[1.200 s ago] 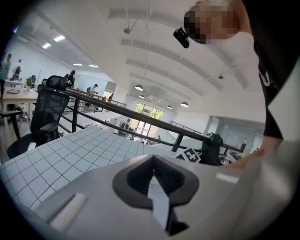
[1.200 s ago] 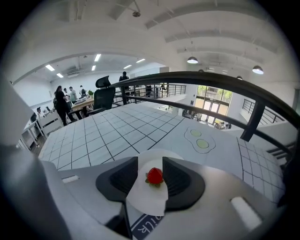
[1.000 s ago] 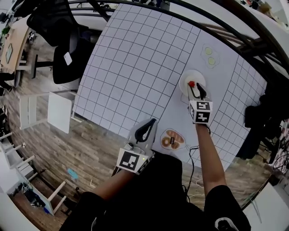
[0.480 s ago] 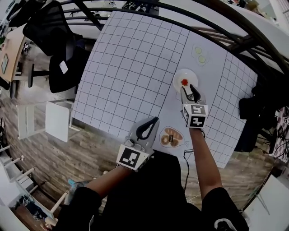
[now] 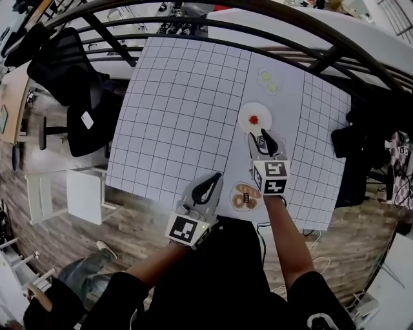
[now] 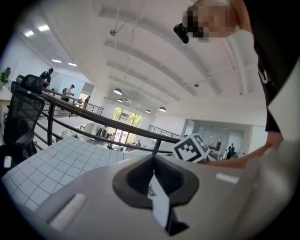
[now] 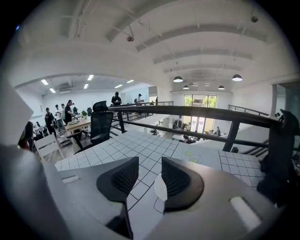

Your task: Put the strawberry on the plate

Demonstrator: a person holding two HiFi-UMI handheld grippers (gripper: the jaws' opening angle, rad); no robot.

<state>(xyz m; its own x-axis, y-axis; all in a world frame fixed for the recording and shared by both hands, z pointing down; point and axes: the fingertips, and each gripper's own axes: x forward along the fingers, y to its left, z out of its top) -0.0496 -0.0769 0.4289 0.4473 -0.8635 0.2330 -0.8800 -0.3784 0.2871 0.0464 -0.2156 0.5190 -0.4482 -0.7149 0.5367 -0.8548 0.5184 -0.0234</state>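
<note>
The red strawberry point(image 5: 253, 119) lies on the small white plate point(image 5: 245, 115) at the far middle of the table. My right gripper point(image 5: 261, 137) hangs just short of the plate on the near side, raised above the table. It is open with nothing between its pads, and its jaws have just closed a little. In the right gripper view, the right gripper point(image 7: 150, 172) frames a bit of the plate's rim point(image 7: 159, 189); the strawberry is hidden there. My left gripper point(image 5: 217, 176) is held over the table's near edge, shut and empty. The left gripper point(image 6: 153, 177) shows pads that meet.
A plate of brown pastries point(image 5: 246, 196) sits at the near edge between the two grippers. A small dish with green slices point(image 5: 268, 82) lies beyond the plate. A black railing point(image 5: 193, 16) runs behind the table, and a black chair point(image 5: 71, 71) stands to the left.
My right gripper has drawn back from the plate toward me and risen, while the strawberry stays on the plate. The left gripper has lifted slightly.
</note>
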